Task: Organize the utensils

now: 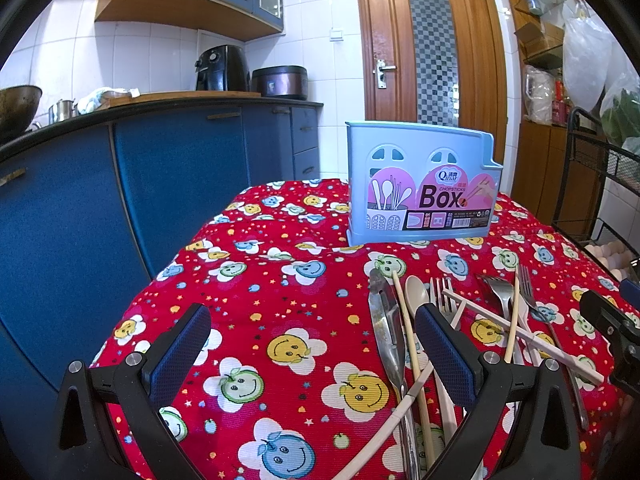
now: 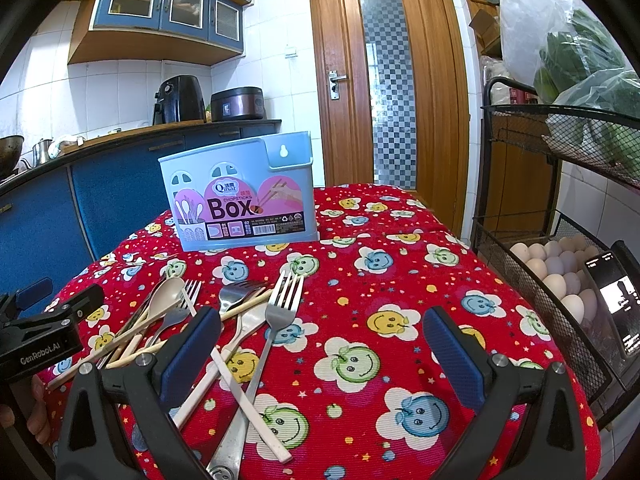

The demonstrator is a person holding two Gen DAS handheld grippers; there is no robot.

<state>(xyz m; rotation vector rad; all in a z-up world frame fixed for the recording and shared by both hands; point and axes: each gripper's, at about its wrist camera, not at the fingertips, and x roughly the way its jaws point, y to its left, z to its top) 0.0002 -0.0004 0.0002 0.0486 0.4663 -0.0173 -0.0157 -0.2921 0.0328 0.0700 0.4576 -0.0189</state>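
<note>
A light blue chopsticks box stands upright at the far side of the table. A loose pile of utensils lies in front of it: a knife, a beige spoon, metal forks and several chopsticks. My left gripper is open, low over the cloth just left of the pile. My right gripper is open, just right of the pile, with nothing between its fingers.
The table wears a red cloth with smiley flowers. Blue cabinets run along the left. A black wire rack with eggs and a phone stands at the right. A wooden door is behind.
</note>
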